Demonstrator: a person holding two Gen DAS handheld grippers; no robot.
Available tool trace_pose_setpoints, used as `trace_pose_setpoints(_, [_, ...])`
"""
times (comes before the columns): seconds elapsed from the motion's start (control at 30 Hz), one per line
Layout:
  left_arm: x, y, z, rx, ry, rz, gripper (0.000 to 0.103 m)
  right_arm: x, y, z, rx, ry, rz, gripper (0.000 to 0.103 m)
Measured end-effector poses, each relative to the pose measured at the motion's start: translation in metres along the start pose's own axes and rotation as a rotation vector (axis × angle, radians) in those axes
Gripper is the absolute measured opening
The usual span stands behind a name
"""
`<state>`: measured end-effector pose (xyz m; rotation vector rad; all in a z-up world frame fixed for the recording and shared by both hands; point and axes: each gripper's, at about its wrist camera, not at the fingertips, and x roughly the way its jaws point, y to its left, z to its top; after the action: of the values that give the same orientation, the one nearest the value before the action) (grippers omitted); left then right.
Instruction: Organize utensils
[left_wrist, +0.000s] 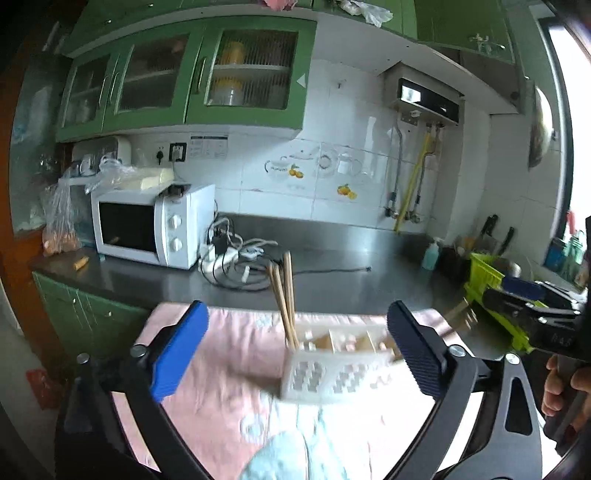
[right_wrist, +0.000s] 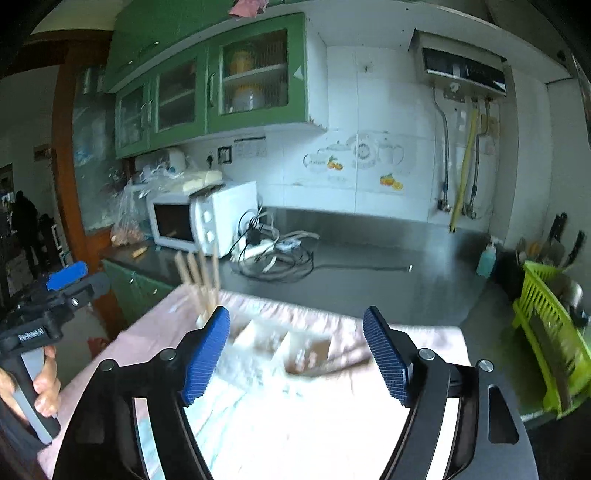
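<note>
The white utensil holder (left_wrist: 332, 362) sits on a pink cloth (left_wrist: 229, 369) spread over the near part of the bench (left_wrist: 332, 266), at about 12 o'clock from both grippers. A bundle of chopsticks (left_wrist: 284, 295) stands in its 9 o'clock end compartment, leaning a little. The other compartments are blurred; something brownish shows in them, but I cannot tell what.

The left gripper (left_wrist: 295, 354) is spread wide with nothing between its pads, and the holder lies just beyond its blue fingertips (left_wrist: 177, 354). The right gripper (right_wrist: 295, 350) is also spread, somewhat less, and holds nothing; the holder sits in the gap ahead of it. At the 3 o'clock edge of the left view, the right gripper appears with a fork-like end just in front of it, too smeared to name for sure.

Both views are smeared with motion, and that is the main risk: a gripper arriving fast at a light plastic holder on soft cloth can knock it, slide it, or tip it, and the tall chopsticks would likely spill first. The cloth may also bunch under a push and tilt the holder. With both grippers converging on the same small target, their fingers could clash. A green dish rack (right_wrist: 550, 332) at 3 o'clock and a tangle of cables (right_wrist: 277, 258) near the microwave (right_wrist: 199, 221) at 11 o'clock stand well apart and seem unlikely to interfere.
</note>
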<state>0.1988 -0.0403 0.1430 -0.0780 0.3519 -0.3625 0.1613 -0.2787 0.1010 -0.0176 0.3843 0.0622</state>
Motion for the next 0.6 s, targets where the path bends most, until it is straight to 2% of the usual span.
trace_pose_setpoints(0.17, [-0.036, 0.005, -0.044, 0.024, 0.070, 0.047, 0.098, -0.028, 0.014, -0.054, 0.014, 0.033, -0.016, 0.089])
trace_pose_setpoints(0.4, [-0.075, 0.018, -0.101, 0.034, 0.139, 0.138, 0.098, -0.053, 0.027, -0.124, 0.069, 0.111, -0.014, 0.093])
trace_pose_setpoints(0.6, [-0.090, 0.023, -0.136, 0.018, 0.184, 0.204, 0.098, -0.064, 0.037, -0.161, 0.078, 0.145, -0.059, 0.094])
